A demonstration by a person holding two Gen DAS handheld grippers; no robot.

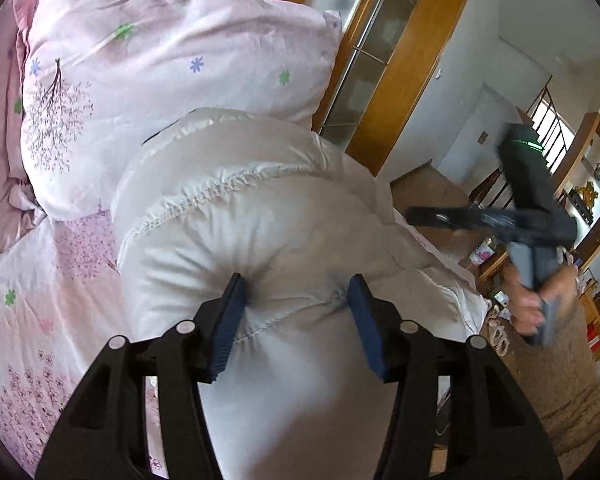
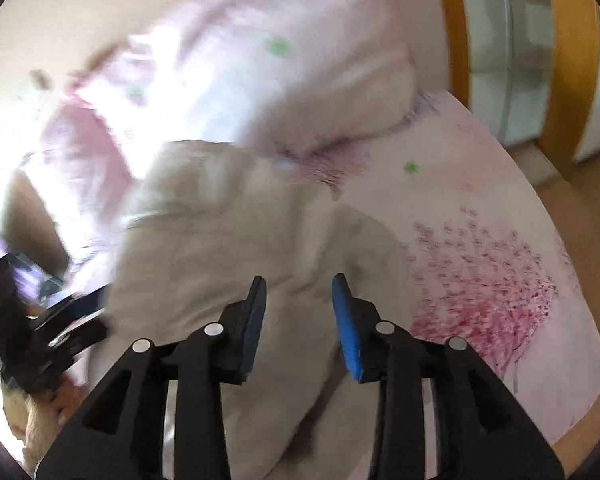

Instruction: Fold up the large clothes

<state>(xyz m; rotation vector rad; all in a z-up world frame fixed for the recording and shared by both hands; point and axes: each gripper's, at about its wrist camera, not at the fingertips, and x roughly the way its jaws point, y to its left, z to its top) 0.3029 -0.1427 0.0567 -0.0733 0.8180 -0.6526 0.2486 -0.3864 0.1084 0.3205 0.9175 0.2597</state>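
Note:
A puffy white down jacket [image 1: 256,216] lies bunched on the pink floral bed [image 1: 40,280]. My left gripper [image 1: 298,288] presses its blue pads into the jacket, jaws wide, a fold of padding bulging between them. In the right wrist view the jacket [image 2: 228,248] looks beige and blurred. My right gripper [image 2: 299,292] hovers over it, jaws apart and empty. The right gripper also shows in the left wrist view [image 1: 540,240], held in a hand off the bed's right side. The left gripper shows blurred at the left edge of the right wrist view [image 2: 60,320].
A large pink flowered pillow [image 1: 160,80] lies behind the jacket, also in the right wrist view [image 2: 240,60]. A wooden-framed wardrobe [image 1: 400,60] stands beyond the bed. Shelves [image 1: 596,216] line the far right wall. The bed edge [image 2: 560,320] drops to a wooden floor.

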